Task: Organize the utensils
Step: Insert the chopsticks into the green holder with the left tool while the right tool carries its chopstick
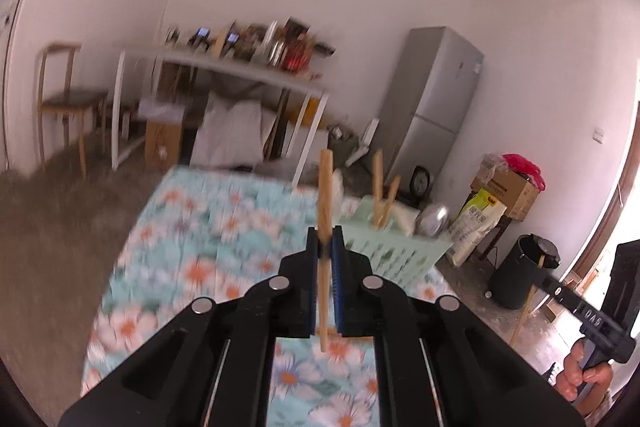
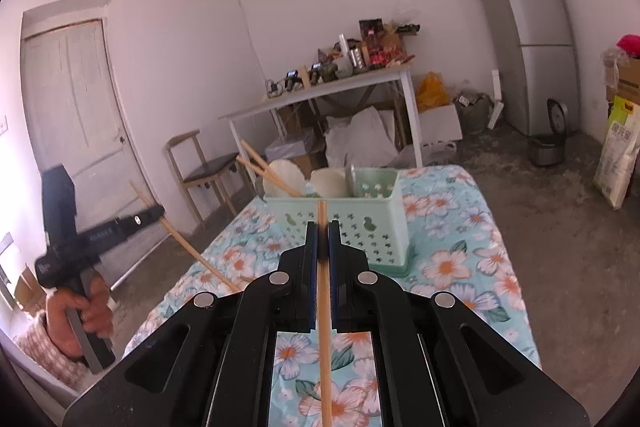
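Between the pads of your left hand-held gripper [image 1: 326, 247] a chopstick [image 1: 325, 195] is clamped near upright; your right hand-held gripper [image 2: 322, 241] pinches a second chopstick [image 2: 325, 327] the same way. Carry each over the pale green perforated holder [image 2: 360, 223] near the far edge of the floral tabletop [image 2: 460, 259], tip down, lower, then release. Both sticks are slim, light bamboo, like those already leaning inside
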A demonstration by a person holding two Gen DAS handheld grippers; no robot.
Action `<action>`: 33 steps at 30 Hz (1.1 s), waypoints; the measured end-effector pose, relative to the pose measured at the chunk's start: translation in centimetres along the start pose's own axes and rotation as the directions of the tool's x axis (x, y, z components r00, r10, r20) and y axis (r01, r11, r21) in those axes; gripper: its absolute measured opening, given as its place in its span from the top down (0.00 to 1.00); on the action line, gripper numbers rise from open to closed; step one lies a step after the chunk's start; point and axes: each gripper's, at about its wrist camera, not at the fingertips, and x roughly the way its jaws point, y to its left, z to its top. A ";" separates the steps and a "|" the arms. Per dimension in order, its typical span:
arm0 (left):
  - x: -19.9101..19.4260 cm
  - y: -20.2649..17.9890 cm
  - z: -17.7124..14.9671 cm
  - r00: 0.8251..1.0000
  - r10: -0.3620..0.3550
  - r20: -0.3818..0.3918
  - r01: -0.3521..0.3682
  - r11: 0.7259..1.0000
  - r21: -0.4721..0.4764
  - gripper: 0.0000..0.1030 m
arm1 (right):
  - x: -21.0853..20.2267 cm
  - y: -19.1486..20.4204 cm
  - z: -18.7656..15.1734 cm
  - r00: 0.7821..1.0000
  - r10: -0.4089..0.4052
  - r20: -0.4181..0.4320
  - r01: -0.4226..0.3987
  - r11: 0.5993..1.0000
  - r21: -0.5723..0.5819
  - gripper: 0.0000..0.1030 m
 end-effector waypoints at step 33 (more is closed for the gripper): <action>7.9 -7.3 10.7 0.980 -0.096 0.173 0.070 0.986 0.151 0.95 | -1.3 -3.7 2.5 0.995 0.066 0.078 -0.073 0.994 0.081 0.97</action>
